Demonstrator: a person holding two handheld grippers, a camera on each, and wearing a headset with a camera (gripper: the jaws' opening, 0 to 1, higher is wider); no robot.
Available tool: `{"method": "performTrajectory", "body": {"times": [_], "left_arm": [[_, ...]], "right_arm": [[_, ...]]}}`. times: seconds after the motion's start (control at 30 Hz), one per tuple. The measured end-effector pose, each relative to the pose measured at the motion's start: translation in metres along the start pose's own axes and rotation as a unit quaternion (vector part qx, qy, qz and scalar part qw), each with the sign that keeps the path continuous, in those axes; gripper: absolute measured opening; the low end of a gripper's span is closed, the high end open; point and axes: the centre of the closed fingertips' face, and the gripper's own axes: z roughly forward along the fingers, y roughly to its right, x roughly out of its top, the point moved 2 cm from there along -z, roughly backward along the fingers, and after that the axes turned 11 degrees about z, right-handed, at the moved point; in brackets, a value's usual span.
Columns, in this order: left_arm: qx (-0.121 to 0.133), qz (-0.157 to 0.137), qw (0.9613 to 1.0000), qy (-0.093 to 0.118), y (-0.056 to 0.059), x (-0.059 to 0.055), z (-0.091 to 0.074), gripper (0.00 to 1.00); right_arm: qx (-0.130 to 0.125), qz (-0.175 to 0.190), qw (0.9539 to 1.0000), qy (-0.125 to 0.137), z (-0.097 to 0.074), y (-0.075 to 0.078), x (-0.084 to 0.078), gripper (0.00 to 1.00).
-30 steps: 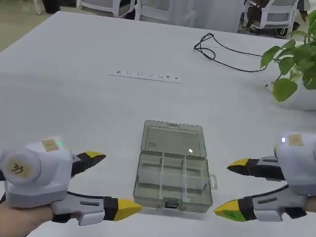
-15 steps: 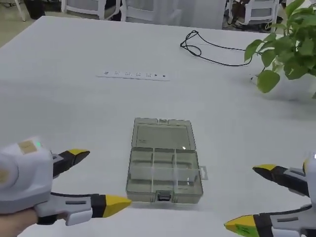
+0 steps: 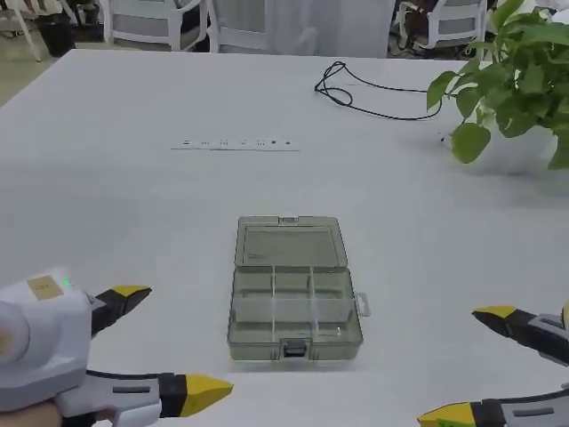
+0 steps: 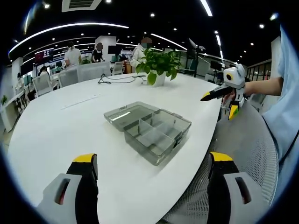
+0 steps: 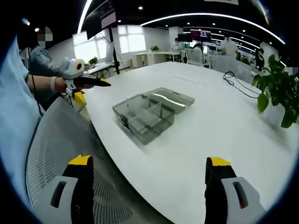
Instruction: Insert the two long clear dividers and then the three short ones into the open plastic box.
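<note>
Open plastic box (image 3: 294, 307) sits near the middle of the tabletop's (image 3: 124, 205) front edge, lid flat behind, clear dividers (image 3: 311, 286) standing inside. Left tongs (image 3: 172, 341) and right tongs (image 3: 467, 363) both spread, empty, either side of box, apart from it.

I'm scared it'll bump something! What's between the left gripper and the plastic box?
Just bare white table lies between the left gripper and the plastic box, as the head view shows.
</note>
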Motion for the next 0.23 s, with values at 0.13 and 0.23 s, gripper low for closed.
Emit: {"method": "performTrajectory", "body": {"times": [0.13,0.23], "left_arm": [[0.003,0.002,1.0,-0.002,0.0032,0.0,-0.0024,1.0],[0.008,-0.003,1.0,-0.001,0.0052,0.0002,-0.0036,1.0]], "right_arm": [[-0.007,0.002,1.0,-0.002,-0.0045,0.0033,-0.0033,1.0],[-0.011,0.01,0.9998,0.01,-0.0095,0.0057,-0.002,1.0]]}}
